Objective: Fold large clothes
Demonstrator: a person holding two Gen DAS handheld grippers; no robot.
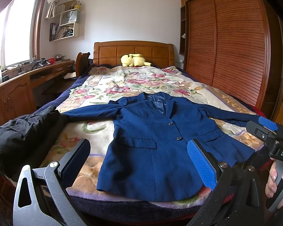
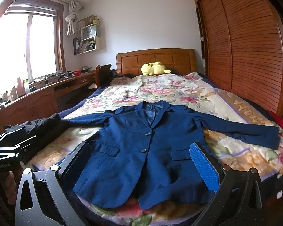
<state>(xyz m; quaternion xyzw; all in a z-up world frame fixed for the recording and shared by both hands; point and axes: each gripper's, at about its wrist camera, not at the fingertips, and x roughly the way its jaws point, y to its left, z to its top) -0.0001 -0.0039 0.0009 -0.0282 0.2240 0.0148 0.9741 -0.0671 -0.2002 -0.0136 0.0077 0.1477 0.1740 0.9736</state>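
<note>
Navy blazer (image 1: 151,143) is laid flat, front up and buttoned, on the floral blanket (image 1: 122,82) of the bed (image 2: 156,58), near its foot. Collar is pointed toward the headboard, hem toward the cameras, so its long axis is run along the bed; both sleeves are spread sideways. A black garment (image 1: 22,130) is heaped beside the left sleeve. A yellow plush toy (image 2: 154,68) is rested by the headboard. Wall shelves (image 1: 68,24) are filled with papers and boxes. Left gripper (image 1: 139,163) and right gripper (image 2: 141,165) are held above the hem, jaws spread wide, nothing grasped.
</note>
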